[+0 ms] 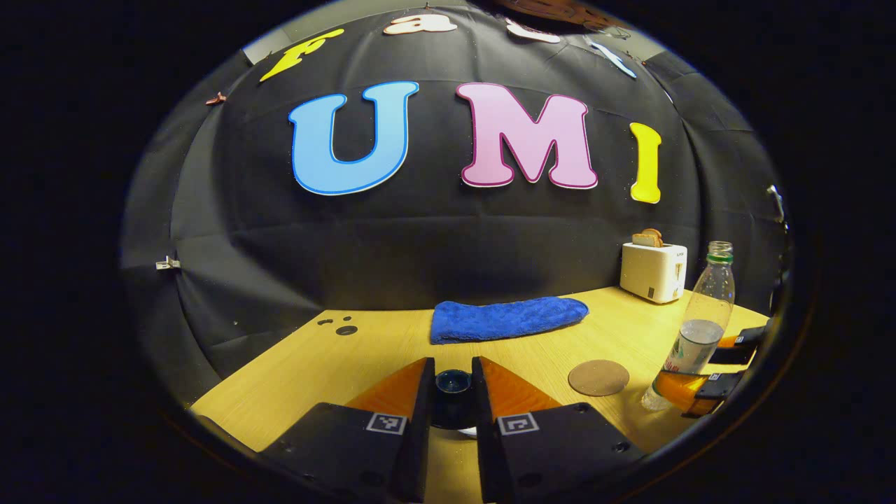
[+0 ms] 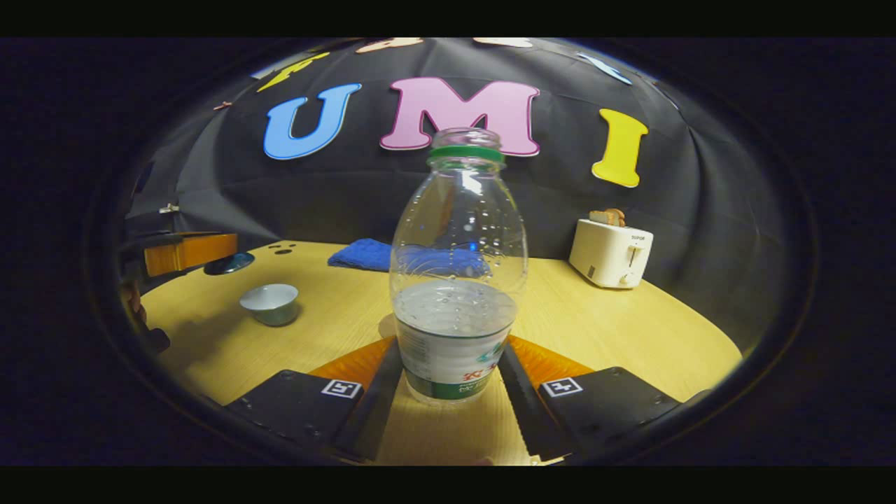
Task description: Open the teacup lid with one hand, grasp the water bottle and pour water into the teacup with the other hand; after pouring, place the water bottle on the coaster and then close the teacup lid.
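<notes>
In the left gripper view, the left hand-held gripper (image 1: 453,381) is closed on the dark teacup lid (image 1: 452,383), its two fingers pressing on either side of the lid's knob and holding it above the wooden counter (image 1: 392,357). In the right gripper view that same gripper appears at the far left edge with the lid (image 2: 229,263) raised beside and a little above the open teacup (image 2: 270,303), which stands uncovered on the counter (image 2: 602,329). The right hand-held gripper (image 2: 451,374) is closed around the lower body of the water bottle (image 2: 456,280), both fingers against its label band; the bottle is upright, uncapped, and holds water in its lower part. In the left gripper view the bottle (image 1: 693,329) stands at the right, tilted slightly, with the right hand-held gripper (image 1: 700,392) clasped at its base. The round brown coaster (image 1: 598,377) lies bare on the counter just left of the bottle, apart from it. A folded blue towel (image 1: 505,318) rests toward the back of the counter, and a white toaster (image 1: 654,271) with bread in its slots stands at the back right corner.
</notes>
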Available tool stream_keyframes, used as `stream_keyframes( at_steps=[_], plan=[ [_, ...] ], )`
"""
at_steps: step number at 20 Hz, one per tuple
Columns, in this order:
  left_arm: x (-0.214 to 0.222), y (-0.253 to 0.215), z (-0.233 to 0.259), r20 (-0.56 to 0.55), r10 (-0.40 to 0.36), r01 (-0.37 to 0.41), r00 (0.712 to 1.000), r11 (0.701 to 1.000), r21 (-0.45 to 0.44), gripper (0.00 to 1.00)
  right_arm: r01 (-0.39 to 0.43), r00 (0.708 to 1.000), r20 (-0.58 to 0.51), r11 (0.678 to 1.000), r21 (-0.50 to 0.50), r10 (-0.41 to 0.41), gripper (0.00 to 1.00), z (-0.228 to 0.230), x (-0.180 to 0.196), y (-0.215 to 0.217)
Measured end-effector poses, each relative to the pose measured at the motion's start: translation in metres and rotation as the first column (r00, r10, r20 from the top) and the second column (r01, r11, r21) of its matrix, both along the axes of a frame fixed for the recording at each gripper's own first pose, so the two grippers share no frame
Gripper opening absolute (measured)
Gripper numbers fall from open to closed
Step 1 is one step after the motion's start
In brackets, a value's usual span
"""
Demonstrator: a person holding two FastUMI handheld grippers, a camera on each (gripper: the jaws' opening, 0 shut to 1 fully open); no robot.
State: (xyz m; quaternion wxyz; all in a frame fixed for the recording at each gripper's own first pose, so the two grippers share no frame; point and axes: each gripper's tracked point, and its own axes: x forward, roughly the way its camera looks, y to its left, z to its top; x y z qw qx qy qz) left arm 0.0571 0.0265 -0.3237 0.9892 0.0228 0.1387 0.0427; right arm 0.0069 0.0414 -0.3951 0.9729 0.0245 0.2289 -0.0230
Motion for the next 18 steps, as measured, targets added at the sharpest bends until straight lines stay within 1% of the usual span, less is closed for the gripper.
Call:
stream_keyframes(
  at_steps=[1, 2, 3, 5, 6, 7, 8, 9, 10, 11, 12, 13, 14, 15, 16, 18],
  plan=[
    [-0.002, 0.003, 0.003, 0.003, 0.004, -0.004, 1.0, 1.0, 0.003, 0.33, -0.001, 1.0, 0.011, 0.998, -0.059, 0.001, 0.78, 0.009, 0.009, -0.007],
    [-0.004, 0.007, 0.005, 0.003, 0.01, -0.01, 1.0, 1.0, 0.003, 0.29, -0.011, 1.0, 0.019, 0.992, -0.127, 0.014, 0.78, 0.019, 0.019, -0.012],
    [-0.006, 0.01, 0.007, 0.003, 0.015, -0.015, 1.0, 1.0, -0.003, 0.31, -0.036, 0.999, 0.016, 0.979, -0.199, 0.04, 0.78, 0.026, 0.028, -0.014],
    [-0.01, 0.018, 0.01, 0.005, 0.035, -0.035, 0.999, 0.999, -0.018, 0.33, -0.1, 0.995, -0.006, 0.94, -0.325, 0.104, 0.79, 0.033, 0.046, -0.012],
    [-0.012, 0.023, 0.008, 0.004, 0.053, -0.053, 0.999, 0.998, -0.021, 0.29, -0.133, 0.99, -0.012, 0.917, -0.376, 0.138, 0.76, 0.034, 0.052, -0.01],
    [-0.014, 0.028, 0.01, 0.007, 0.065, -0.064, 0.998, 0.998, -0.026, 0.33, -0.168, 0.984, -0.012, 0.892, -0.419, 0.179, 0.76, 0.036, 0.059, -0.003],
    [-0.017, 0.033, 0.011, 0.015, 0.08, -0.08, 0.997, 0.996, -0.03, 0.33, -0.202, 0.975, -0.014, 0.862, -0.465, 0.221, 0.75, 0.038, 0.064, 0.005],
    [-0.019, 0.04, 0.015, 0.027, 0.099, -0.099, 0.995, 0.995, -0.03, 0.33, -0.233, 0.965, -0.021, 0.823, -0.518, 0.261, 0.75, 0.041, 0.069, 0.011],
    [-0.021, 0.048, 0.016, 0.038, 0.121, -0.12, 0.992, 0.992, -0.027, 0.33, -0.258, 0.955, -0.027, 0.777, -0.574, 0.296, 0.75, 0.042, 0.072, 0.015],
    [-0.024, 0.057, 0.019, 0.046, 0.142, -0.141, 0.989, 0.99, -0.023, 0.33, -0.275, 0.945, -0.037, 0.729, -0.627, 0.325, 0.72, 0.044, 0.075, 0.019],
    [-0.027, 0.062, 0.018, 0.05, 0.153, -0.152, 0.987, 0.988, -0.027, 0.29, -0.297, 0.934, -0.054, 0.681, -0.67, 0.354, 0.75, 0.043, 0.077, 0.024],
    [-0.03, 0.065, 0.018, 0.047, 0.158, -0.156, 0.986, 0.987, -0.04, 0.33, -0.315, 0.922, -0.07, 0.636, -0.704, 0.38, 0.72, 0.043, 0.077, 0.029],
    [-0.033, 0.068, 0.017, 0.044, 0.167, -0.165, 0.985, 0.985, -0.052, 0.29, -0.334, 0.911, -0.088, 0.599, -0.727, 0.402, 0.72, 0.042, 0.076, 0.034],
    [-0.035, 0.071, 0.015, 0.04, 0.174, -0.171, 0.984, 0.983, -0.062, 0.29, -0.352, 0.902, -0.106, 0.569, -0.743, 0.419, 0.75, 0.039, 0.078, 0.039],
    [-0.037, 0.074, 0.014, 0.037, 0.18, -0.177, 0.983, 0.982, -0.066, 0.36, -0.367, 0.894, -0.127, 0.54, -0.758, 0.429, 0.75, 0.034, 0.083, 0.041],
    [-0.04, 0.079, 0.014, 0.039, 0.189, -0.187, 0.981, 0.98, -0.063, 0.29, -0.388, 0.881, -0.161, 0.485, -0.784, 0.444, 0.72, 0.029, 0.084, 0.043]
  ],
)
